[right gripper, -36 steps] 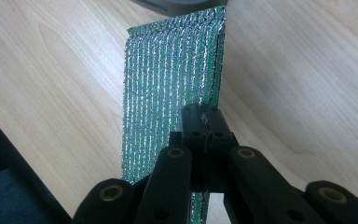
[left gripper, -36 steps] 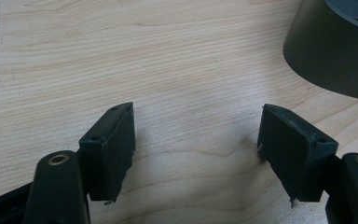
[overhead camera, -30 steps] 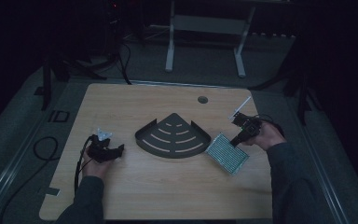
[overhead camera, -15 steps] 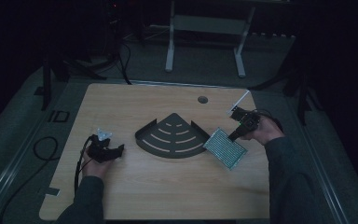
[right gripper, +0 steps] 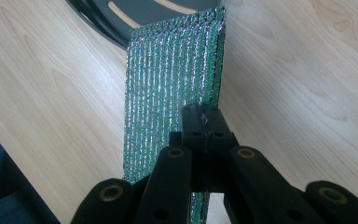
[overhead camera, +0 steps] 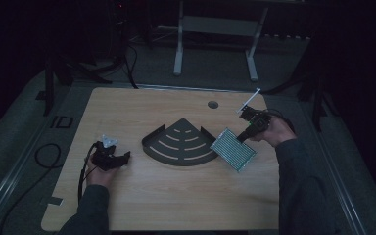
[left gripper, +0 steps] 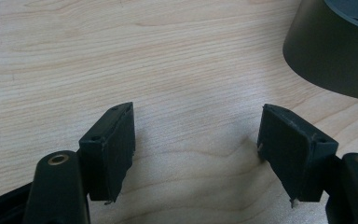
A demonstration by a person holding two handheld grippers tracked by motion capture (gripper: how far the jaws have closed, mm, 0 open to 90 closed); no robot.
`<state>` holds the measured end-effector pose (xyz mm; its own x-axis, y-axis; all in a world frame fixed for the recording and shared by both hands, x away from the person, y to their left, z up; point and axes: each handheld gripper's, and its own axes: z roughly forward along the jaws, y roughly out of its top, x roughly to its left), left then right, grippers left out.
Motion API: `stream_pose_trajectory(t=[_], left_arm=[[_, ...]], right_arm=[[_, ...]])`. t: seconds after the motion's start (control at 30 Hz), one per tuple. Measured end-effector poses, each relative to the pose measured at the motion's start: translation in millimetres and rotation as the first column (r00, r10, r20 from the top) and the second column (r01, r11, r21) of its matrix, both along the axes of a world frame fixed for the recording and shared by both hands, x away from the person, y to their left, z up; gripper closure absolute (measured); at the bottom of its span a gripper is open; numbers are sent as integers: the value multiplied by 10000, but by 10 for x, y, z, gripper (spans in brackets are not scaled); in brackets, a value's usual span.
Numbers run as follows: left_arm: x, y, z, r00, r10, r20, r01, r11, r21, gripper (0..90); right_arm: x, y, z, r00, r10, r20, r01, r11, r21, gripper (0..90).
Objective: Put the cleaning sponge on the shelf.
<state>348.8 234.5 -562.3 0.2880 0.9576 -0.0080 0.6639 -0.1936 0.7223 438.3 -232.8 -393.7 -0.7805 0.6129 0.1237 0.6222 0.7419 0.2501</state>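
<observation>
A dark quarter-round slotted tray point(overhead camera: 183, 144) lies at the middle of the wooden table. My right gripper point(overhead camera: 242, 137) is shut on a green and silver scouring pad point(overhead camera: 232, 149), holding it by one edge just right of the tray. In the right gripper view the pad point(right gripper: 175, 79) stands on edge above the jaws, its far end near the tray's rim point(right gripper: 121, 28). My left gripper point(overhead camera: 125, 157) rests low on the table left of the tray, open with nothing between its fingers point(left gripper: 112, 144); the tray's curved wall point(left gripper: 331, 56) shows at the upper right.
The table point(overhead camera: 176, 200) has a round cable hole point(overhead camera: 213, 104) near its far edge. A black cable point(overhead camera: 41, 156) loops off the left side. A metal stand point(overhead camera: 215, 29) sits on the floor beyond the table.
My right gripper has carried the scouring pad to the left, bringing it closer to the tray's right edge. The left gripper has stayed put.
</observation>
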Motion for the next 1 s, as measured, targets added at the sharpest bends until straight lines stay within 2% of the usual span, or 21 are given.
stream_pose_trajectory(t=[0.43,1.0], left_arm=[[0,-1,-1,10000,4,4,-4,10000,-21,282],[1,-1,-1,10000,-4,3,4,10000,-19,282]], right_arm=[[122,166,24,9999,92,107,-95,9997,205,897],[280,315,-18,9998,-145,161,136,9982,577,898]])
